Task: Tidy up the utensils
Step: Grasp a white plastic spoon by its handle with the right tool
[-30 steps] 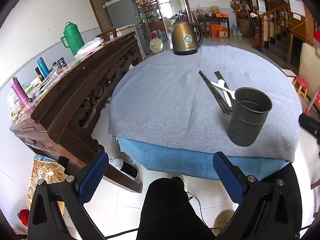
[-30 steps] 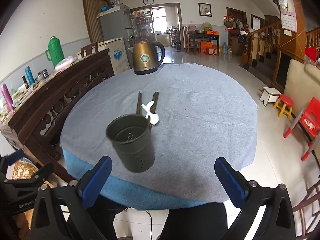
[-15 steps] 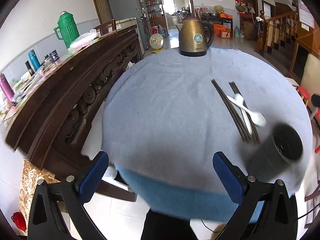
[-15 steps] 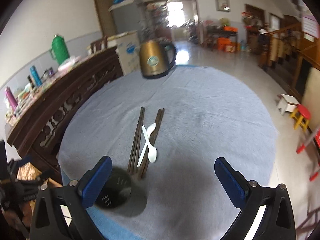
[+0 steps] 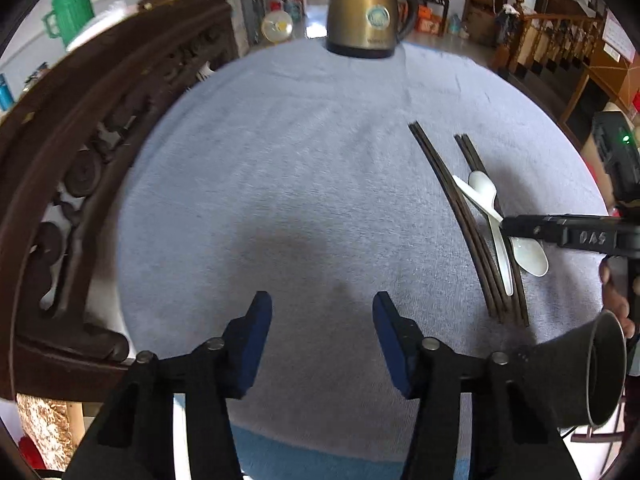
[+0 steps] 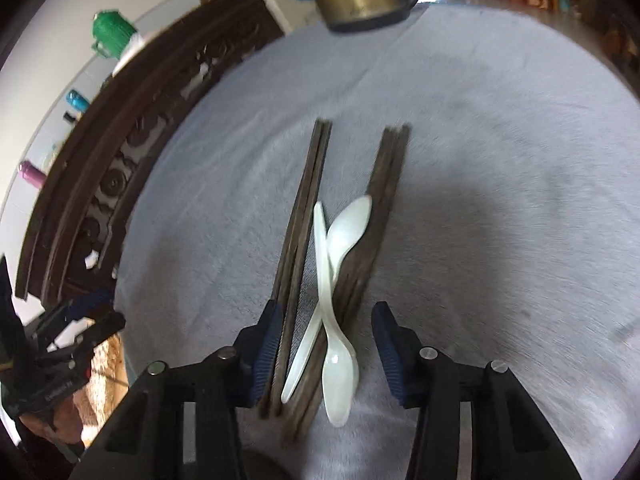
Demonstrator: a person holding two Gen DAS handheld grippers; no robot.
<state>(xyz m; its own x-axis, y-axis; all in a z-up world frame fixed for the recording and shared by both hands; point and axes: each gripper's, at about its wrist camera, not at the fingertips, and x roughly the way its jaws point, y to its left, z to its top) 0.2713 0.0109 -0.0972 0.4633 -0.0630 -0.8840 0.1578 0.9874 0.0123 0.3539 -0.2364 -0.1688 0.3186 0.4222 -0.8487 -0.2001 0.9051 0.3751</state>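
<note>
Two bundles of dark chopsticks [image 6: 304, 216] and two crossed white spoons [image 6: 334, 276] lie on the grey cloth of the round table [image 6: 500, 208]. My right gripper [image 6: 324, 340] is open, its fingers straddling the near ends of the chopsticks and spoons. In the left wrist view the chopsticks [image 5: 460, 216] and spoons [image 5: 496, 224] lie at the right, with the right gripper's finger over them. A dark metal utensil holder [image 5: 580, 380] stands at the lower right. My left gripper [image 5: 322, 336] is open and empty over bare cloth.
A brass kettle [image 5: 364, 12] stands at the table's far edge. A carved dark wooden sideboard [image 5: 80, 152] runs along the left, with a green jug [image 5: 68, 12] on it. A staircase rail [image 5: 560, 40] is at the back right.
Both grippers have moved forward and down over the table. The right gripper came down around the spoons and chopsticks. Both sets of fingers now stand closer together than before.
</note>
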